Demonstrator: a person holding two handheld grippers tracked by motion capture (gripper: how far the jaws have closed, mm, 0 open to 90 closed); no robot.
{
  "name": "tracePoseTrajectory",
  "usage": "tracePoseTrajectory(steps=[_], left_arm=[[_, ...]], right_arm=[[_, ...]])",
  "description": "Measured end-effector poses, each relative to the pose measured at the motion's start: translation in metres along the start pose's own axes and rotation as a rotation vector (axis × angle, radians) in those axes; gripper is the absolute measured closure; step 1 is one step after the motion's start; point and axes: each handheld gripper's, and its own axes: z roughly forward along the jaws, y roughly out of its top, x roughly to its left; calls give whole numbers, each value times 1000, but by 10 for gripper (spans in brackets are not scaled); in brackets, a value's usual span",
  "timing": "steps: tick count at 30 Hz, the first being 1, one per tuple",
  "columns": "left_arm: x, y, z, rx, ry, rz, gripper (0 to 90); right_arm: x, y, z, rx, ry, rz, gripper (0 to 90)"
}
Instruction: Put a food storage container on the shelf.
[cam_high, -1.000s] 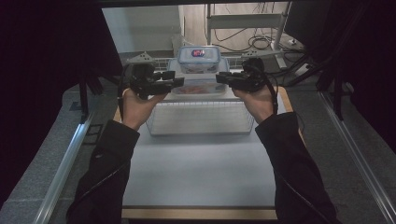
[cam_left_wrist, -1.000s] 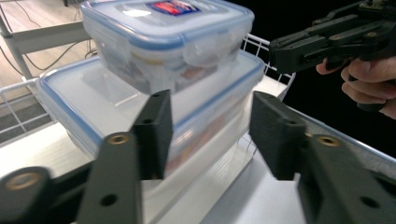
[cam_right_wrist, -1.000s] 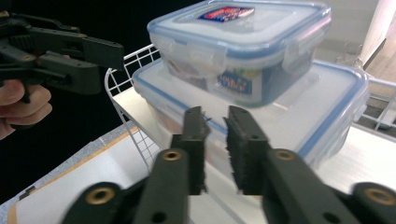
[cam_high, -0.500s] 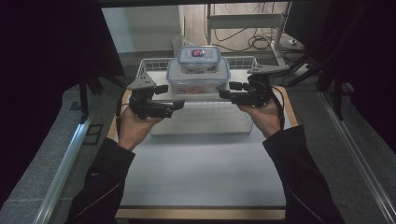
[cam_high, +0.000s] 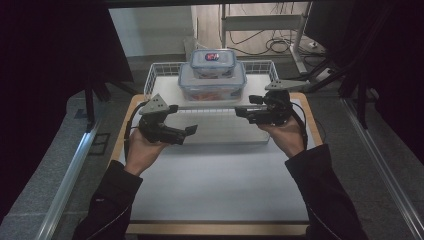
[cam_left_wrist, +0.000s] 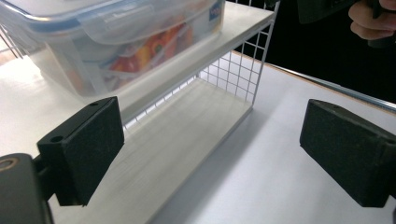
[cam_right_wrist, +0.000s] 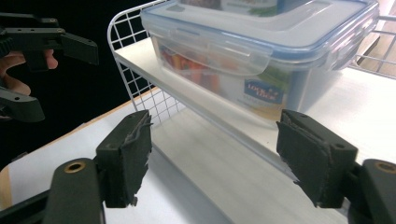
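Clear plastic, blue-rimmed, the large food container (cam_high: 212, 81) sits on the top board of a white wire shelf rack (cam_high: 156, 75) at upper centre of the high view, with a smaller lidded container (cam_high: 212, 58) stacked on its lid, apparently set there as one load. Below and to either side, the left gripper (cam_high: 191, 131) and right gripper (cam_high: 239, 112) face inward, jaws just opened, apart and empty, the containers above and between them, untouched.
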Motion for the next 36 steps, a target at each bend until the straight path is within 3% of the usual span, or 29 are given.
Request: tracePoseTrajectory(steps=[14,21,31,33,36], left_arm=[[-16,-25,1,-6,-22,-9,49],[-24,-41,1,-13,-13,-8,36],[-27,-70,5,-11,-17,-57,20],[-27,-73,6,-12,-24,-66,19],[-31,-75,8,-5,-7,-51,17]], right_arm=[[17,-16,-3,22,-9,-65,160],[20,-29,-5,33,-5,-69,127],[20,-55,-13,9,0,-47,88],[19,-59,-12,31,-5,-42,76],[19,-64,-13,31,-13,-46,66]])
